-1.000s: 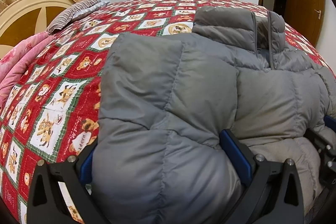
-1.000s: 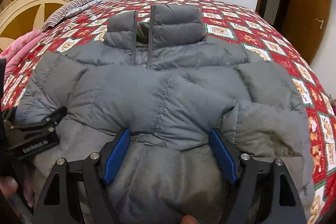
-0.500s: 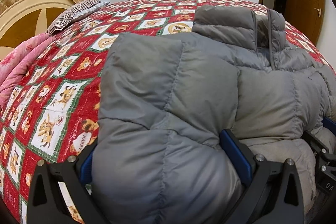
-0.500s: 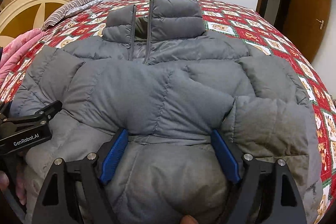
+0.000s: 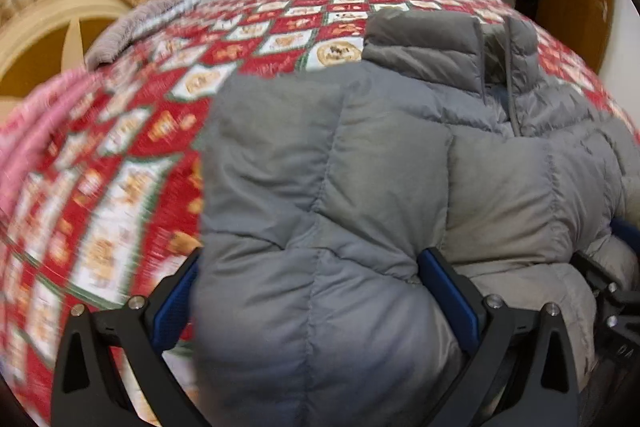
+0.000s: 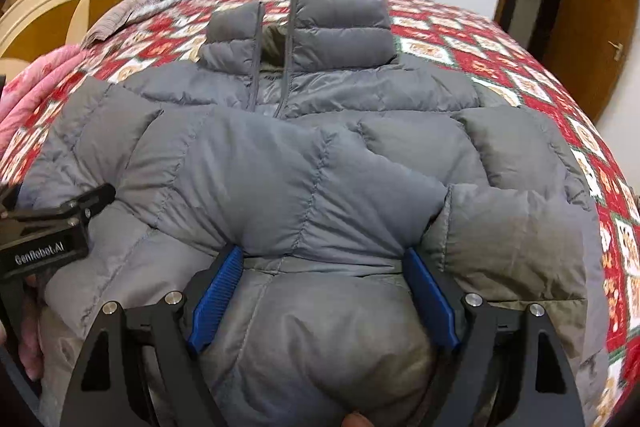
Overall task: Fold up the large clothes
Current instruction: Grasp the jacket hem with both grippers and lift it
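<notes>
The grey puffer jacket point(image 6: 312, 163) lies on the bed point(image 6: 500, 51), collar farthest from both grippers. Left gripper point(image 5: 316, 291) and right gripper point(image 6: 320, 287) each clench its thick hem; lift evenly, fold toward the collar

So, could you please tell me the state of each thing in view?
Grey puffer jacket: on the bed, sleeves folded over the front, collar unzipped.
Left gripper: closed on the jacket's bulk.
Right gripper: closed on the jacket's bulk.
Door: ajar.
</notes>
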{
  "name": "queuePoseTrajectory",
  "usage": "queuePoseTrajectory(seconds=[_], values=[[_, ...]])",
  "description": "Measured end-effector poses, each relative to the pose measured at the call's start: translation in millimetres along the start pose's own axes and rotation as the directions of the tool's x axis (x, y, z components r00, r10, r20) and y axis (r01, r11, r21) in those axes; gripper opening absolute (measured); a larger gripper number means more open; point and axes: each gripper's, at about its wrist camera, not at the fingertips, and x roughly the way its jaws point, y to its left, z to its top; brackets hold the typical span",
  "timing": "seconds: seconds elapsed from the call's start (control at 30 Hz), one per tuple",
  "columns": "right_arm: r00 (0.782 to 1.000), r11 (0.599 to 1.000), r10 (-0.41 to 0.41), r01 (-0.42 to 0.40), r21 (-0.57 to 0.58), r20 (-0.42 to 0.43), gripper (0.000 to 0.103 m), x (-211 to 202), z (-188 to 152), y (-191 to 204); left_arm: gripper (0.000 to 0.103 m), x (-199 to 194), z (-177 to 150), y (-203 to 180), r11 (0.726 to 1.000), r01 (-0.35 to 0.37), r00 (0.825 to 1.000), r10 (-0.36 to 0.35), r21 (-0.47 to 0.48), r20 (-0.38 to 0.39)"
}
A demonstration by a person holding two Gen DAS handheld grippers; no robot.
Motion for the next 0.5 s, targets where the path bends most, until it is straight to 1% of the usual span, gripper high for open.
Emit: queuePoseTrajectory(seconds=[0.07, 0.1, 0.13, 0.17, 0.23, 0.27, 0.33, 0.37, 0.43, 0.5], values=[[0.998, 0.999, 0.047, -0.047, -0.007, -0.028, 0.083, -9, 4, -8, 0.103, -23, 7, 3, 1.0, 0.002, 0.998, -0.003, 0.021, 0.056], [0.998, 0.998, 0.055, -0.056, -0.009, -0.029, 0.083, -13, 5, -10, 0.103, -35, 14, 7, 1.0, 0.012, 0.996, -0.014, 0.023, 0.092], [0.998, 0.998, 0.065, -0.065, -0.01, -0.017, 0.083, -19, 9, -13, 0.103, -45, 24, 11, 1.0, 0.02, 0.993, -0.023, 0.023, 0.118], [0.997, 0.997, 0.074, -0.074, -0.006, 0.013, 0.083, -27, 16, -19, 0.103, -48, 32, 13, 0.999, 0.028, 0.991, -0.031, 0.02, 0.127], [0.996, 0.997, 0.078, -0.079, 0.023, 0.038, 0.083, -32, 32, -29, 0.103, -46, 56, 17, 0.998, 0.061, 0.991, -0.06, -0.001, 0.121], [0.995, 0.994, 0.093, -0.095, 0.05, 0.039, 0.083, -31, 42, -36, 0.103, -40, 69, 19, 0.998, 0.065, 0.991, -0.062, -0.016, 0.115], [0.994, 0.991, 0.102, -0.104, 0.087, 0.03, 0.083, -25, 62, -46, 0.103, -25, 97, 16, 0.999, 0.024, 0.993, -0.021, -0.027, 0.115], [0.995, 0.991, 0.09, -0.093, 0.101, 0.036, 0.083, -21, 75, -52, 0.103, -18, 106, 15, 0.999, 0.018, 0.994, -0.015, -0.032, 0.108], [0.996, 0.989, 0.072, -0.078, 0.129, 0.05, 0.084, -14, 98, -63, 0.103, 0, 129, 15, 0.997, 0.039, 0.996, -0.033, -0.073, 0.078], [0.996, 0.977, 0.072, -0.082, 0.197, 0.057, 0.086, -2, 125, -81, 0.103, 15, 148, 14, 0.992, 0.065, 0.996, -0.058, -0.109, 0.06]])
